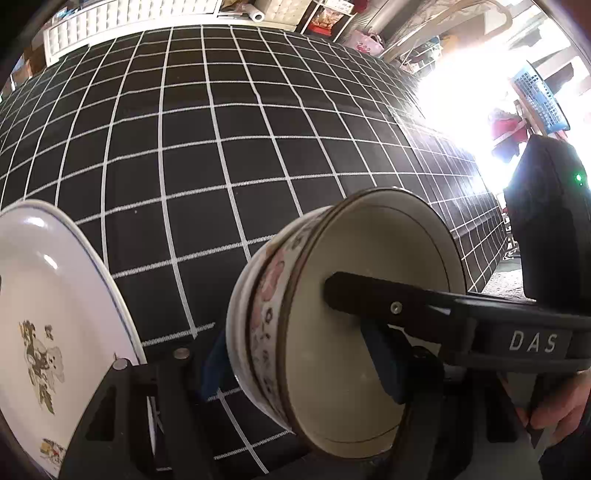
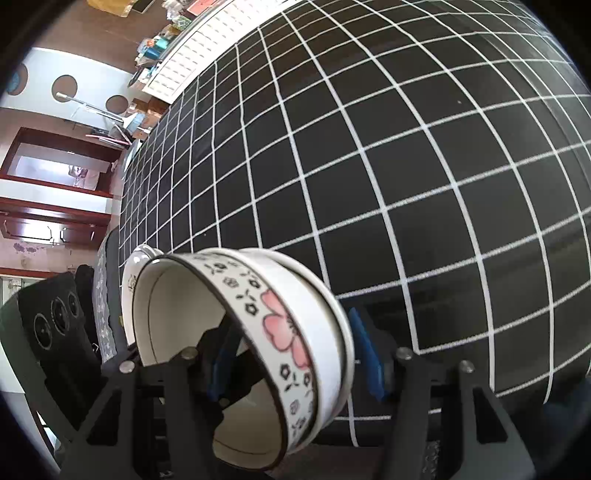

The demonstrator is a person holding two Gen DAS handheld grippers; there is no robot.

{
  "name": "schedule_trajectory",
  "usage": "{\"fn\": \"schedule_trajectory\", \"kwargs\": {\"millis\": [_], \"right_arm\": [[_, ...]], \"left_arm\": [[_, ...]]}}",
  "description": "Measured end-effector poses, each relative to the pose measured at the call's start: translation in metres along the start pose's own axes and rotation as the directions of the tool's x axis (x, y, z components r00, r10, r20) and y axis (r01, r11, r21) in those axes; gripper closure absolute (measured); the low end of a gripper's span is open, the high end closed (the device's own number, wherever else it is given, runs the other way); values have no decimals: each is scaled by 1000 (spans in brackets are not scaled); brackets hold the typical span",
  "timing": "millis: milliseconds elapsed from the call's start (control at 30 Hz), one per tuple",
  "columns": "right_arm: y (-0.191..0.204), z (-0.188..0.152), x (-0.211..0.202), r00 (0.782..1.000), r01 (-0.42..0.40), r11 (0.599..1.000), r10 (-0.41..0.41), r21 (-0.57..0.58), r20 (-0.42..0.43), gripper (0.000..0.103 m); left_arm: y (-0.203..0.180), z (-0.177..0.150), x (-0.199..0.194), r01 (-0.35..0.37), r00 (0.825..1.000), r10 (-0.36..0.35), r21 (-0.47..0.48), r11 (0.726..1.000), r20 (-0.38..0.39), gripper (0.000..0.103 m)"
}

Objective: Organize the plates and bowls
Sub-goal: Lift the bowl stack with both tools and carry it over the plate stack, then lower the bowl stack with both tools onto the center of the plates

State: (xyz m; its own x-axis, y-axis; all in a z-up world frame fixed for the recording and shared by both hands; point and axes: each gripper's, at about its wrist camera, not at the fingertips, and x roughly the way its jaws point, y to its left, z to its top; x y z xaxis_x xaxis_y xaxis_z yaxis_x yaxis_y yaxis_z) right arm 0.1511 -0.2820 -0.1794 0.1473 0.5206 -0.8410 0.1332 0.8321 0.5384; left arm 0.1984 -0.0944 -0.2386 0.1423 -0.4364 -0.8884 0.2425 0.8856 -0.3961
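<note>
A white bowl with a pink flower band (image 1: 343, 332) is held on its side above the black grid tablecloth (image 1: 221, 147). My left gripper (image 1: 303, 365) is shut on its wall, one blue pad inside and one outside. My right gripper (image 2: 291, 362) is shut on the wall of the same flowered bowl (image 2: 295, 325); its finger (image 1: 388, 299) reaches into the bowl in the left wrist view. A white plate with a printed picture (image 1: 48, 325) lies at the lower left of the left wrist view. The edge of a white dish (image 2: 129, 273) shows behind the bowl in the right wrist view.
The tablecloth (image 2: 406, 166) covers the table in both views. A white gridded tray (image 1: 122, 18) lies along the table's far edge; it also shows in the right wrist view (image 2: 184, 62). The other hand-held unit (image 2: 55, 325) sits at the left. Bright window glare is at the right.
</note>
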Motion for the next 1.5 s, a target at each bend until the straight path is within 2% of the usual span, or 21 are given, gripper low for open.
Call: {"fn": "schedule_trajectory", "kwargs": {"millis": [300, 633, 867, 1100, 1233, 1500], "right_arm": [[22, -5, -11, 1000, 27, 999, -26, -42, 11, 45], [67, 0, -22, 1000, 11, 997, -10, -79, 20, 46], [128, 11, -5, 1000, 11, 983, -11, -182, 2, 46], [173, 15, 30, 998, 3, 969, -16, -248, -52, 46], [187, 14, 48, 996, 2, 965, -24, -261, -80, 46], [196, 16, 73, 992, 13, 963, -47, -268, -120, 46]], "left_arm": [[1, -10, -15, -9, 1000, 9, -12, 1000, 12, 37], [3, -2, -65, -32, 997, 35, -49, 998, 75, 37], [50, 9, -111, -48, 989, 68, -153, 987, 132, 37], [95, 3, -134, -64, 983, 103, -245, 967, 150, 37], [117, -1, -137, -65, 983, 109, -277, 959, 146, 37], [129, -19, -130, -62, 986, 107, -313, 948, 129, 37]]}}
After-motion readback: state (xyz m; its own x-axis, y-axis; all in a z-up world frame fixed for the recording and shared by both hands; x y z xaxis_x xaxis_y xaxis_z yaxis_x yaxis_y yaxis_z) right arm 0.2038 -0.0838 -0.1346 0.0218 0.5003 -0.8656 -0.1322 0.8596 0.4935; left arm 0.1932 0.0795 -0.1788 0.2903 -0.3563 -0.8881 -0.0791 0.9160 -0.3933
